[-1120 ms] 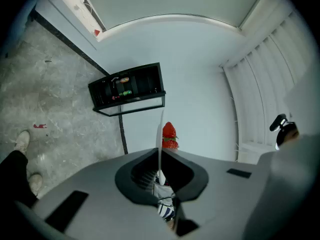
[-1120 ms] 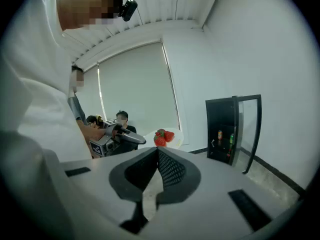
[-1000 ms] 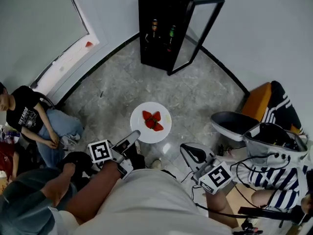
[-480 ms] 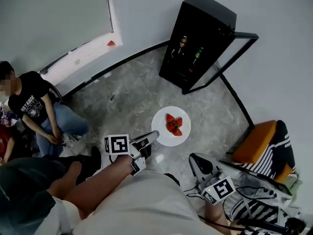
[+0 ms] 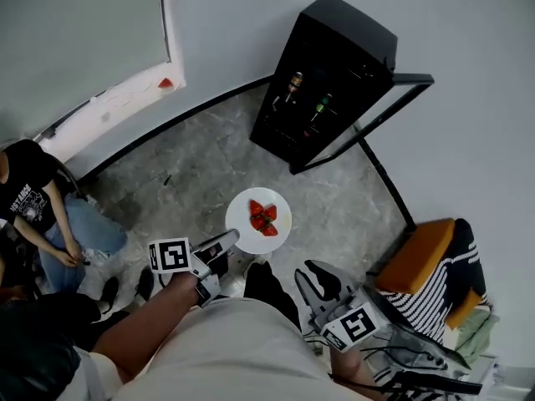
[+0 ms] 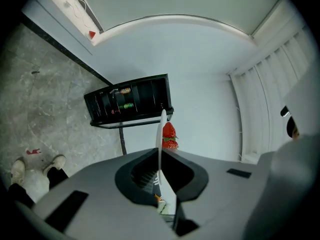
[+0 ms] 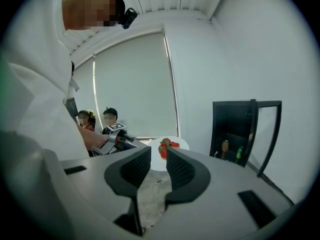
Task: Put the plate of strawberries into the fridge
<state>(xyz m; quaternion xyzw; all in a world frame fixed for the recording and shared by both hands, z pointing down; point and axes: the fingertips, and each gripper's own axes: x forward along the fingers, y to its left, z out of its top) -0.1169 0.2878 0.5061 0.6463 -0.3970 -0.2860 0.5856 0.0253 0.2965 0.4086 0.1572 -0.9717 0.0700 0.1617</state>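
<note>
A white plate (image 5: 276, 213) carrying red strawberries (image 5: 262, 218) hangs above the grey marble floor, and my left gripper (image 5: 224, 242) is shut on its near rim. In the left gripper view the plate (image 6: 161, 134) shows edge-on between the jaws, strawberries (image 6: 169, 133) to its right. The black fridge (image 5: 328, 78) stands against the far wall with its glass door (image 5: 369, 117) swung open to the right; it also shows in the left gripper view (image 6: 131, 100). My right gripper (image 5: 311, 279) is lower right, open and empty, looking at the plate (image 7: 176, 142) and fridge (image 7: 241, 132).
Bottles (image 5: 293, 83) stand on the fridge shelves. A seated person (image 5: 33, 209) is at the left by the window wall. An orange chair (image 5: 418, 260) with striped cloth and cables lies at the lower right. A dark skirting line runs along the walls.
The view has swung, so the fridge now sits upper right and closer. The plate stays held in the left gripper, carried slightly left. The right gripper stays low at the right.
</note>
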